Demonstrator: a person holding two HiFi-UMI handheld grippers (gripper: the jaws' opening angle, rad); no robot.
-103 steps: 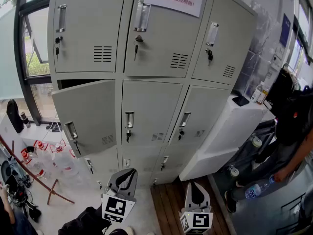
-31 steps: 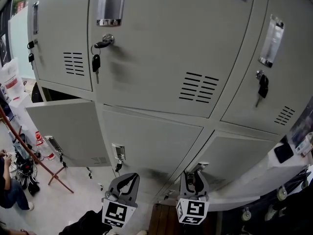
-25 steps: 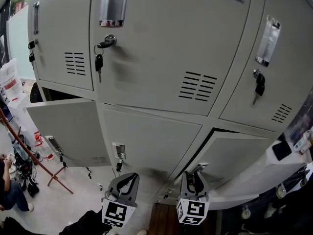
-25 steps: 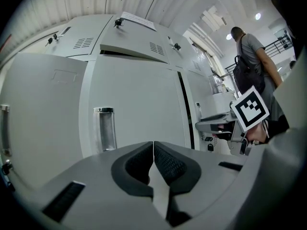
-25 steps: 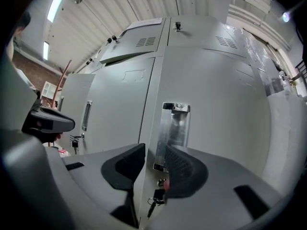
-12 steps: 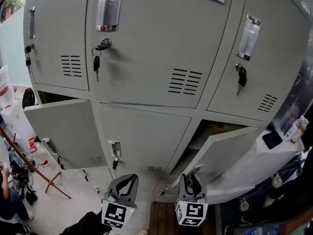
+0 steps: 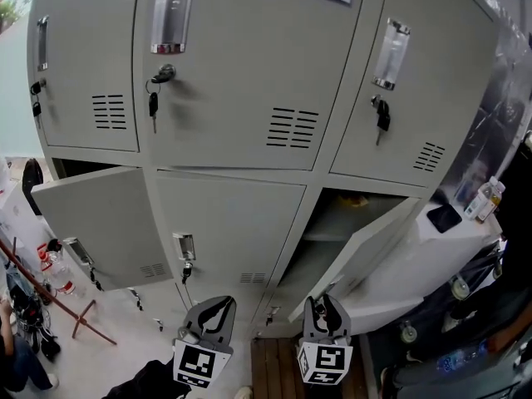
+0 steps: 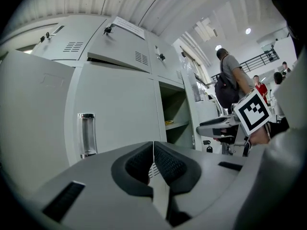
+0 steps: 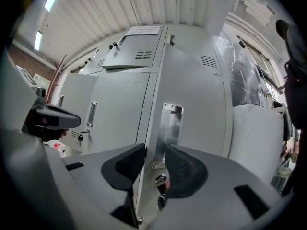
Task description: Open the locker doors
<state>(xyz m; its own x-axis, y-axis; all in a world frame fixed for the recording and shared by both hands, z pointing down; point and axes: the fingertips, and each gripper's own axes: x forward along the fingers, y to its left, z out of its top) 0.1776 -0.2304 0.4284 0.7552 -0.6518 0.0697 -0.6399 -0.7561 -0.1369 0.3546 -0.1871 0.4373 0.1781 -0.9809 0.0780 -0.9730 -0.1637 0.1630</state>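
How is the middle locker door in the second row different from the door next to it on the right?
The middle door is shut flat, while the right door is swung out at an angle. The middle door hides what is inside, but the right door leaves a shelf showing. Both doors are the same plain grey.

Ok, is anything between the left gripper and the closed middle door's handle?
Nothing visible does. The left gripper, shut and empty, sits below the middle door's handle with open air between them. The right gripper grips the open door off to the side.
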